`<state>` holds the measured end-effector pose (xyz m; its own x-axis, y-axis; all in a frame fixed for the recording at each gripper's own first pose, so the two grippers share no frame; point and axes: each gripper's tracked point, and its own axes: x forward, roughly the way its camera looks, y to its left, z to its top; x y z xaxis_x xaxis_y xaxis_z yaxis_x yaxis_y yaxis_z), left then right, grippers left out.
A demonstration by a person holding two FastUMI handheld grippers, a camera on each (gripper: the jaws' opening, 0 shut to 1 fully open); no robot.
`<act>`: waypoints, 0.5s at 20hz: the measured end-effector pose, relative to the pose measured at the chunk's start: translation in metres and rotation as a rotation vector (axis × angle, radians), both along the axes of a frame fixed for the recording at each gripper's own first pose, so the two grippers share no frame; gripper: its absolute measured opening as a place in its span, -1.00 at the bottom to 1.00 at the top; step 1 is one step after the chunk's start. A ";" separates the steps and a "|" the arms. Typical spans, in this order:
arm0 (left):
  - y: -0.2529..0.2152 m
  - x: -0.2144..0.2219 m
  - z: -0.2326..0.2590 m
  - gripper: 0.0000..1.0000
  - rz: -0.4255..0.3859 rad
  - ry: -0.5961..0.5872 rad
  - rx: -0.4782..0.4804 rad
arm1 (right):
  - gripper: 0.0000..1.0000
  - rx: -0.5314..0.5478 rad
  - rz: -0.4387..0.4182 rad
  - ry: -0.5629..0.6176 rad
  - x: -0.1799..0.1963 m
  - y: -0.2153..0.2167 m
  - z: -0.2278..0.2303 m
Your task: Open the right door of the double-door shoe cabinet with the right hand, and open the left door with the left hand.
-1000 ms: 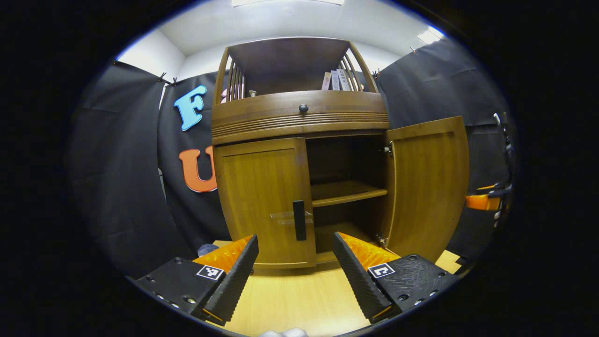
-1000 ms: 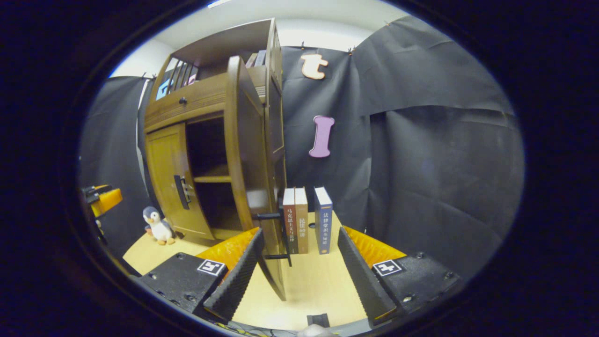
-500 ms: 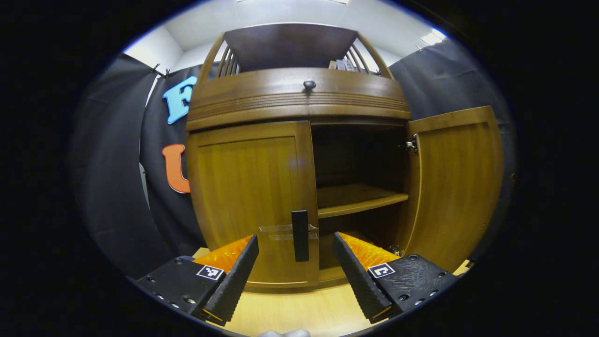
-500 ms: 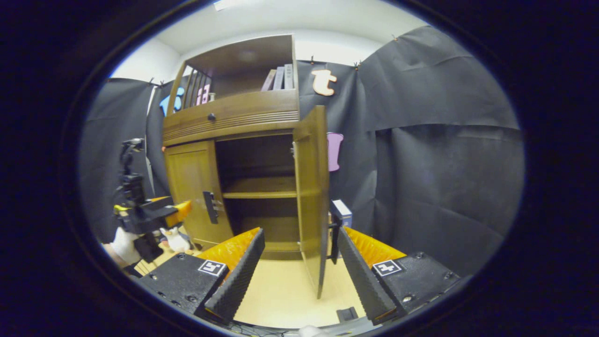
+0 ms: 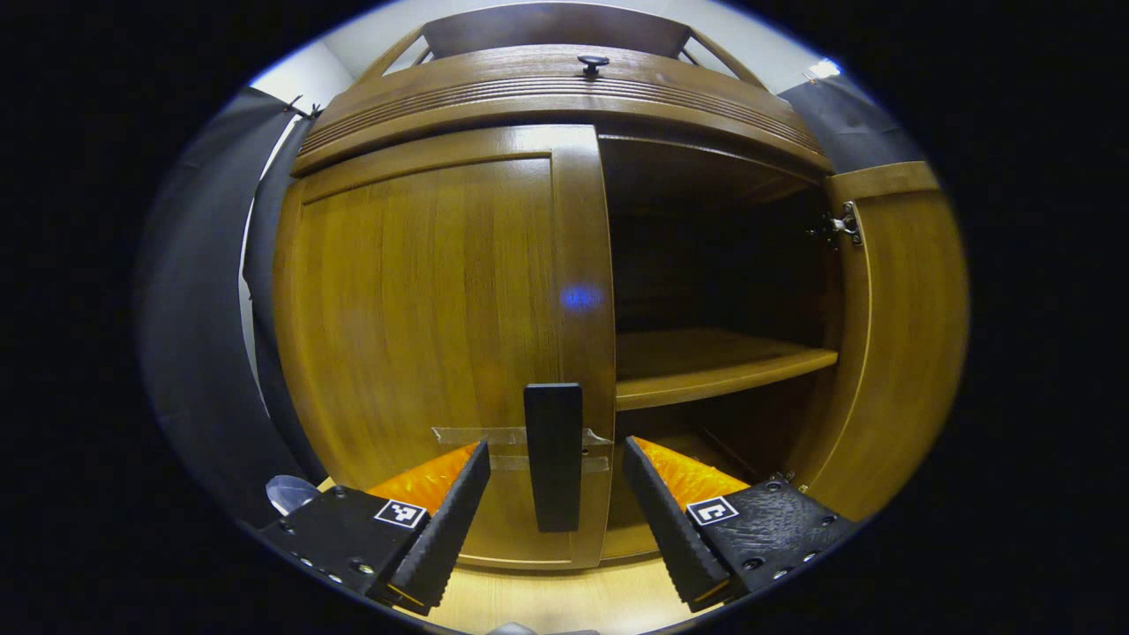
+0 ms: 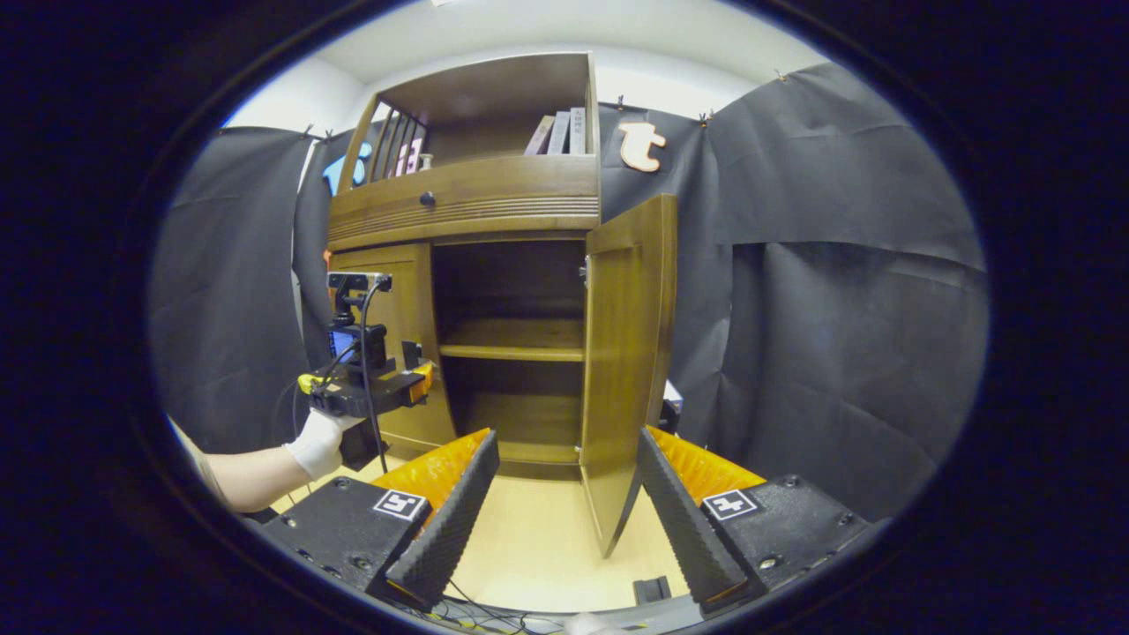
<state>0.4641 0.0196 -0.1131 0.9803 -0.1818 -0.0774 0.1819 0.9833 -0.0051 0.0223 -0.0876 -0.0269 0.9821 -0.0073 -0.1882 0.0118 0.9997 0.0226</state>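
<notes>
Cabinet (image 6: pixel 494 198): wooden, stands on a pale table (image 6: pixel 538 547) against the black cloth wall.
Right door (image 6: pixel 628 370): swung wide open, edge toward the right gripper view; inside, a bare shelf (image 5: pixel 714 362).
Left door (image 5: pixel 432 335): closed — its dark upright handle (image 5: pixel 553 454) sits near the inner edge.
Left gripper (image 5: pixel 554 507): fingers spread apart, the handle between them but touched by neither; in the right gripper view it is held by a gloved hand (image 6: pixel 319 444) in front of the left door.
Right gripper (image 6: pixel 566 503): released, grasping nothing — the open door's lower edge stands just ahead between its fingers.
Top shelf: a few books (image 6: pixel 557 132) lean there.
</notes>
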 end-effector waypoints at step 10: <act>0.001 0.023 -0.009 -0.13 -0.007 0.001 0.000 | 1.00 0.012 0.007 0.011 0.011 -0.007 0.003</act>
